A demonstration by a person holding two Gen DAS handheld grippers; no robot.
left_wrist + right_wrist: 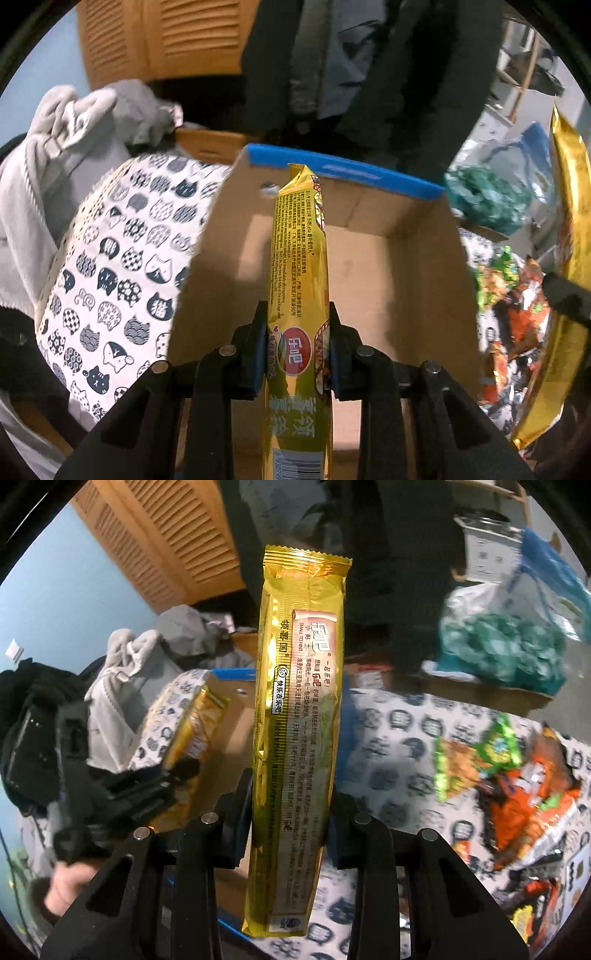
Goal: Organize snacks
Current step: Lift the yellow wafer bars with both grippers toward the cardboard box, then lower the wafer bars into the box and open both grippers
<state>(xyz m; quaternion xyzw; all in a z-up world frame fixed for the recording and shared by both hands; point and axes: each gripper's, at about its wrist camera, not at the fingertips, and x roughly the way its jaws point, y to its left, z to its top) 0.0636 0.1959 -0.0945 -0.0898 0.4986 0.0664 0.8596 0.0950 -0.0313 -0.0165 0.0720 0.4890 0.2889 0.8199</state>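
My left gripper [297, 343] is clamped on a gold snack pack [299, 295], pads pinching it edge-on at the lower third, so most of the pack sticks out ahead of the jaws. It hangs over the open cardboard box [369, 266], tip near the blue-taped rim [343, 171]. The box interior looks bare from here. My right gripper [291, 819] is likewise pinched on a second gold snack pack [299, 716], flat face to cam, held up over the cat-print cover [388, 746], well apart from the box.

Risks as I judge them:
- Left pack is long and gripped low. If I let go while it's tilted, the tip may catch the far wall and lean upright instead of lying flat, eating room for the rest.
- Foil is slick and puffy; a squeeze on an air-filled pack can let it slide or twist, esp. w/ a quick wrist turn.
- Both hands head for the same box. Left unit [122, 782] shows close beside my right pack in the right cam, so a clash at the box mouth is possible.
- Pics are blurred at the edges, so my aim on the box opening is uncertain.

Count:
- Grippers: 2, both loaded.
- Gold packs: 2, one per gripper.
- Boxes: 1 open box in use.
- Loose snack bags [517, 775] on the cover at right: a green one, an orange one, poss. more underneath; can't get an exact no.
- Teal bag [502, 650] at the back: 1, contents unclear.
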